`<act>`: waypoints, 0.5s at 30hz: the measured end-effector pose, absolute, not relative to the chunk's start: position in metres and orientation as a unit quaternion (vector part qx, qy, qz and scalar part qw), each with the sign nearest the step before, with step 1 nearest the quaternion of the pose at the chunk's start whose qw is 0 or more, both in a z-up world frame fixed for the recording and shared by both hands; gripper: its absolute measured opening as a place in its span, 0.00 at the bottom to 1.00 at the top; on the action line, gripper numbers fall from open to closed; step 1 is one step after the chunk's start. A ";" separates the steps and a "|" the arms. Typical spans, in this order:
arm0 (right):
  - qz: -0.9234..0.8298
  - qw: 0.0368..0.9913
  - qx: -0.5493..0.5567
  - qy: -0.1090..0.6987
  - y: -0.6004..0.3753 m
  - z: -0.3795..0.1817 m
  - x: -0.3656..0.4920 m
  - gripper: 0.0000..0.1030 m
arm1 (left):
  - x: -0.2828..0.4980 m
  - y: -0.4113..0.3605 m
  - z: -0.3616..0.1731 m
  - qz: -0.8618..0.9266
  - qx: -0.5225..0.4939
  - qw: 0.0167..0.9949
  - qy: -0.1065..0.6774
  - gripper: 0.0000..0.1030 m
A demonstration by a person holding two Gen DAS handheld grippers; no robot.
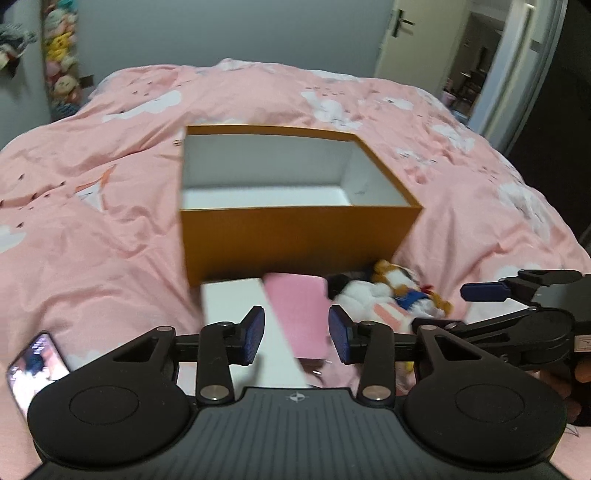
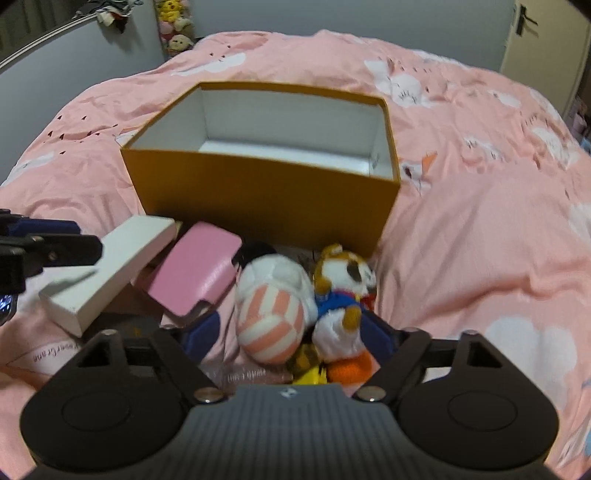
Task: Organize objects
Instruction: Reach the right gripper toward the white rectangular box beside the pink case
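Note:
An open orange box with a white, empty inside sits on the pink bed. In front of it lie a white flat box, a pink case, a white plush with pink stripes and an orange-and-white plush in blue. My left gripper is open, its pads on either side of the pink case without touching it. My right gripper is open around the two plush toys; it also shows in the left wrist view.
The pink duvet covers the whole bed. A phone with a lit screen lies at the near left. Plush toys hang on the far wall. A door stands open at the far right.

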State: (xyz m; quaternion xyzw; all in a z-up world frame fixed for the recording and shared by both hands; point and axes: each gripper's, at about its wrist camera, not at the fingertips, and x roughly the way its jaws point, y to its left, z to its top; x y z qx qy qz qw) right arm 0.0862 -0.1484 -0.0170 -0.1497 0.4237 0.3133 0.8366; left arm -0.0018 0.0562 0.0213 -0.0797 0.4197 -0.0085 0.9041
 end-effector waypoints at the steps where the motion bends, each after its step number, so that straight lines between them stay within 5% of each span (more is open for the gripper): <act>1: 0.318 0.835 -0.151 0.422 -0.145 -0.015 0.089 0.69 | 0.000 0.063 0.021 0.001 -0.084 0.901 0.425 0.46; 11: 0.400 0.786 -0.145 0.448 -0.094 -0.020 0.099 0.27 | 0.021 0.113 -0.013 0.016 -0.187 0.849 0.494 0.56; 15: 0.412 0.773 -0.155 0.456 -0.080 -0.030 0.097 0.25 | 0.026 0.120 -0.034 0.001 -0.238 0.824 0.515 0.64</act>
